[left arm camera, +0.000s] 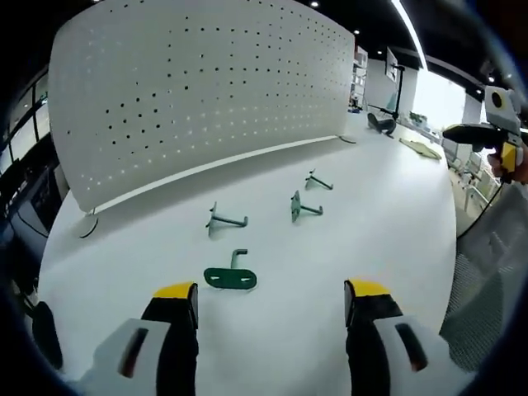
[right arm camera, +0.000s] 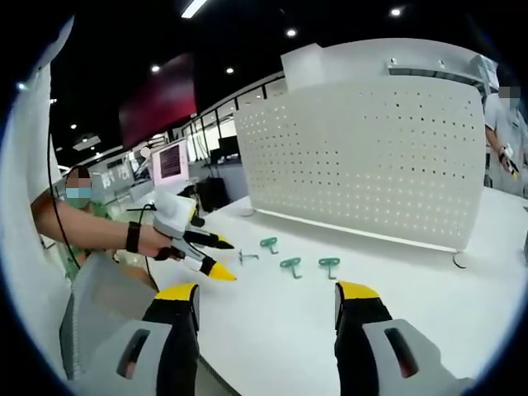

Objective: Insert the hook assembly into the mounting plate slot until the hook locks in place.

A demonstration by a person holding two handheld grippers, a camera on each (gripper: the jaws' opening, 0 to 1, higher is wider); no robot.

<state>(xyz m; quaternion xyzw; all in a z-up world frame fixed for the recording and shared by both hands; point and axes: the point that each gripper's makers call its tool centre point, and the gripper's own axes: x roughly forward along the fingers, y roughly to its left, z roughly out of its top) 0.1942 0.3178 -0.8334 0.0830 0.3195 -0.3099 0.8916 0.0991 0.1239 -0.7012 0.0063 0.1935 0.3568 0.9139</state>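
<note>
In the left gripper view your left gripper (left arm camera: 271, 301) hangs over the white table (left arm camera: 396, 223) with its jaws apart and nothing between them, the nearest green hook (left arm camera: 230, 276) lying flat just ahead of its left jaw, three more hooks (left arm camera: 294, 205) standing farther on, and the white pegboard (left arm camera: 198, 91) upright behind them. In the right gripper view your right gripper (right arm camera: 268, 309) is likewise spread and empty, with the left gripper at far left, four green hooks (right arm camera: 290, 265) on the table and the pegboard beyond
</note>
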